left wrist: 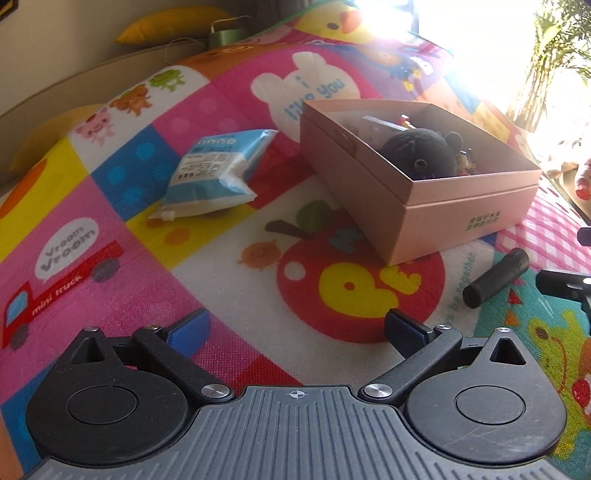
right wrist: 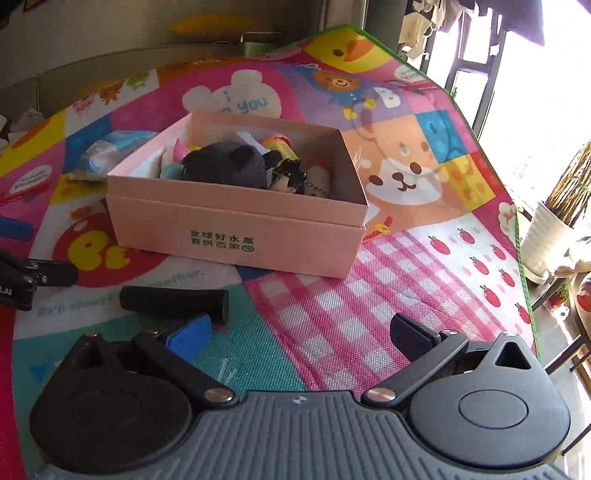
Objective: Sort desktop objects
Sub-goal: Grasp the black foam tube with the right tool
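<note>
Pink box [left wrist: 436,218] sits on the cartoon play mat [left wrist: 229,258] in the left wrist view, a dark plush toy [left wrist: 421,153] inside, a blue-and-white packet [left wrist: 214,173] to its left, a black cylinder [left wrist: 495,277] near its right corner. The left gripper [left wrist: 295,332] hangs empty, fingers spread. From the right wrist, the right gripper [right wrist: 303,332] is also spread and empty, the cylinder just beyond its left finger [right wrist: 192,334], the box farther ahead.

Colourful cartoon play mat [right wrist: 388,295] covers the surface, green-edged. Beyond the mat's far edge: beige sofa [right wrist: 110,55] with a yellow cushion [right wrist: 218,24]. Right of the mat: window frame [right wrist: 476,74], strong glare pouring in. White planter [right wrist: 543,236] with a green plant just off the mat's right edge.
</note>
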